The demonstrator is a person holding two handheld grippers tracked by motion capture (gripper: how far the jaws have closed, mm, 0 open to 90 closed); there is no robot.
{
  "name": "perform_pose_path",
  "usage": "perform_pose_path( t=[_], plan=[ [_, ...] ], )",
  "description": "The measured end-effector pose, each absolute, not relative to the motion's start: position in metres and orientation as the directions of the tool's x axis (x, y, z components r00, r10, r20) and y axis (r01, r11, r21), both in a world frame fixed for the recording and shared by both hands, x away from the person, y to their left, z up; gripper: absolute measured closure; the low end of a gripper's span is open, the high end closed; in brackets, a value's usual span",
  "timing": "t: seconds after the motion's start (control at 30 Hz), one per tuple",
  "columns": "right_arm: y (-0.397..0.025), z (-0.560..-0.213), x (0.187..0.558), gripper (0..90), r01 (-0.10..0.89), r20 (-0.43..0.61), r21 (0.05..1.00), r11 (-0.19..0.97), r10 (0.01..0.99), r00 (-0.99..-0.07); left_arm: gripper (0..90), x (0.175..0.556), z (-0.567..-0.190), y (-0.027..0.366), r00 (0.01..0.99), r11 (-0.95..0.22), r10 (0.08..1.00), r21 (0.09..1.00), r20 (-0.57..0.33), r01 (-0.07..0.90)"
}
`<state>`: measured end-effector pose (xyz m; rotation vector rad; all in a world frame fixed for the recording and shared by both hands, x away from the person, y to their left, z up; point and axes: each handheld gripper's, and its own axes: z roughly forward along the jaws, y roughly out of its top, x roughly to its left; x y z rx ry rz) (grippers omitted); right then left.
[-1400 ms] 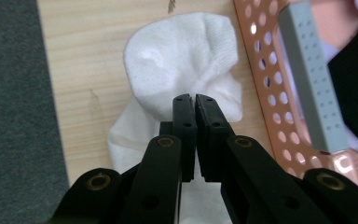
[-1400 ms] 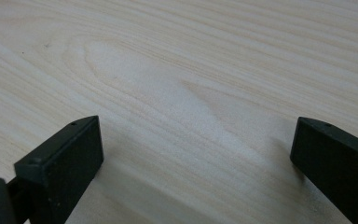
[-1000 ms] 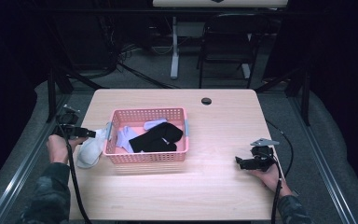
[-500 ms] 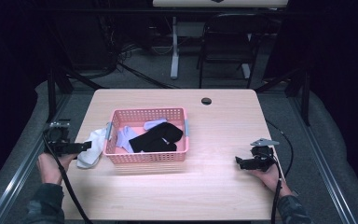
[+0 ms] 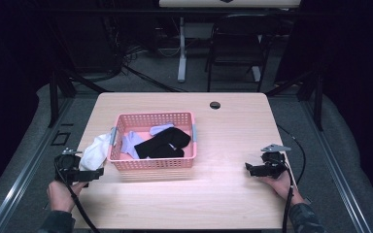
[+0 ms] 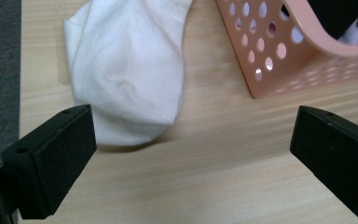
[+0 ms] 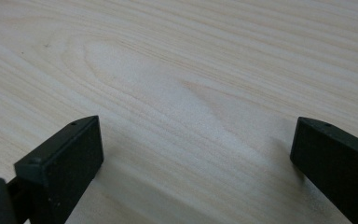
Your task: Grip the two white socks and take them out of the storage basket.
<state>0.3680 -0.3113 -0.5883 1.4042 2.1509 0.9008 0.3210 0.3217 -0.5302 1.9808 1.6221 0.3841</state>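
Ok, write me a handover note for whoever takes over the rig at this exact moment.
Left claw: open, empty, low over the table, aimed at the white sock.
Right claw: open, empty, over bare table at the right.
White sock: lies flat on the table just outside the basket's left wall.
Basket: mid-table, holds a black sock and pale cloth pieces.
Done: nothing gripped at this moment.
Left, as I judge it: probably close the left claw on the white sock and drop it in the basket.
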Motion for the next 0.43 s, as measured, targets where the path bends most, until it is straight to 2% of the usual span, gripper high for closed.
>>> perform_pose_path(
  t=[0.23,0.43],
  plan=[
    [-0.311,-0.589,0.368,1.6,0.644,0.008,0.712,0.278,0.915,-0.404,0.0,0.312,-0.547,0.316,0.23,-0.136,0.968,0.552,-0.104,0.823],
    [-0.311,-0.588,0.368,1.6,0.645,0.01,0.71,0.282,0.912,-0.409,0.0,0.312,-0.546,0.321,0.214,-0.121,0.972,0.577,-0.096,0.807]
  ],
)
